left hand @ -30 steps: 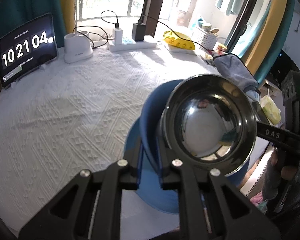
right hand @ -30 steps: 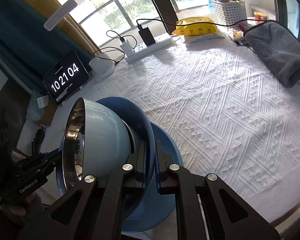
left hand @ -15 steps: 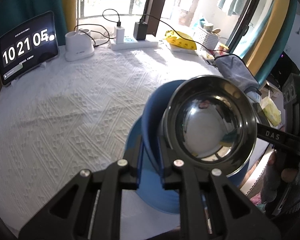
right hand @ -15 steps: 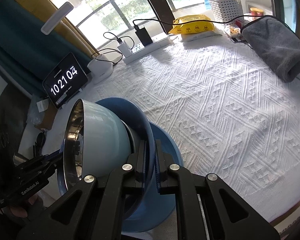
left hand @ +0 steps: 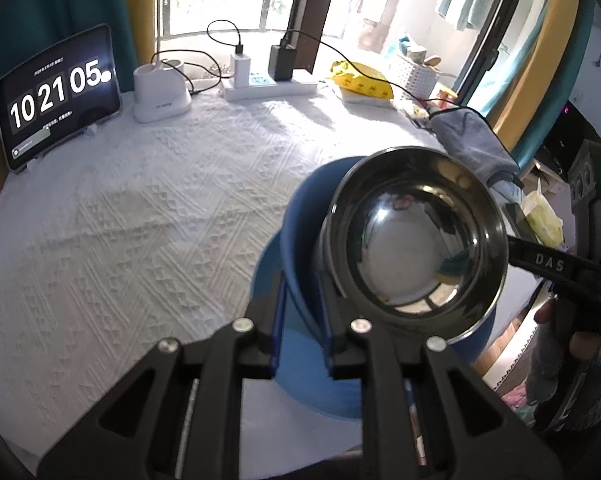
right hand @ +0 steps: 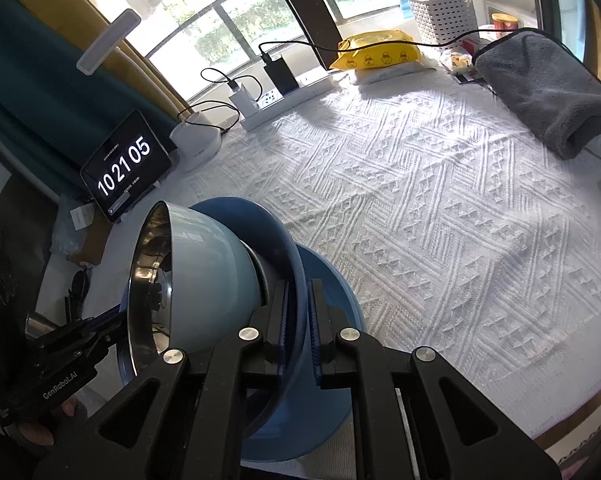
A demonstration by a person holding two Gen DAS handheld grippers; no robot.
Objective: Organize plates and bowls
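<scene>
My left gripper (left hand: pixel 303 330) is opening off the blue plate (left hand: pixel 300 240); my right gripper (right hand: pixel 298 322) clamps it, lower centre. Next, I'd lower the bowl (left hand: pixel 416 232).

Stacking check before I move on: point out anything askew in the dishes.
The steel-lined bowl lies tipped sideways against the blue dish, which stands on edge over a flat blue plate. The right gripper clamps the dish's rim; the jaws of the left gripper are opening around it.
</scene>
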